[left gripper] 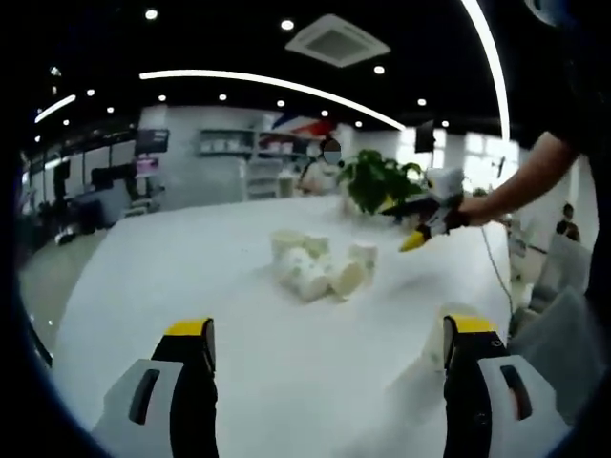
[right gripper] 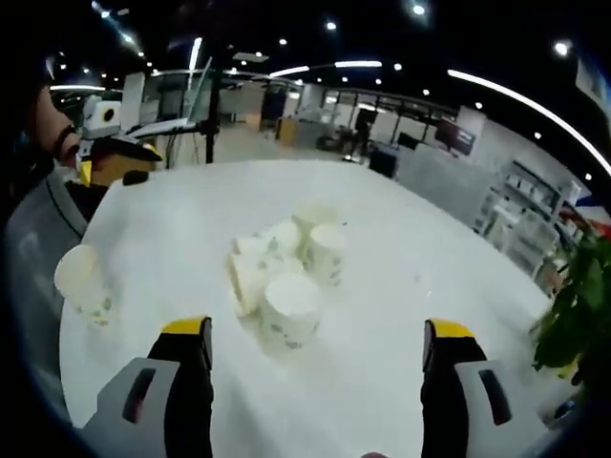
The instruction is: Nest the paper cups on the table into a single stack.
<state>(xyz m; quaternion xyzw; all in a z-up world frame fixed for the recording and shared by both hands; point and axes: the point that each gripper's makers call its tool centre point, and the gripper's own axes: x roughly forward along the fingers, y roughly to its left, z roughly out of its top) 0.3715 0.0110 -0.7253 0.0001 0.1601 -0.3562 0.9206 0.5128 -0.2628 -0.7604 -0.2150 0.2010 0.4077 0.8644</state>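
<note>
In the left gripper view the left tool has its jaws wide apart over the white desk, holding nothing. The cluster of paper cups lies at twelve o'clock, well apart from the tips; a lone cup sits just beside the right jaw. The right tool hovers at one o'clock, beyond the cluster near a plant. In the right gripper view its jaws are likewise apart, the nearest cup at twelve o'clock between them.

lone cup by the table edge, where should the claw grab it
Grip the lone cup across its side wall just under the rim, coming level from its open table side. It stands apart from the cup cluster, mouth up, so both jaws can straddle it.
</note>
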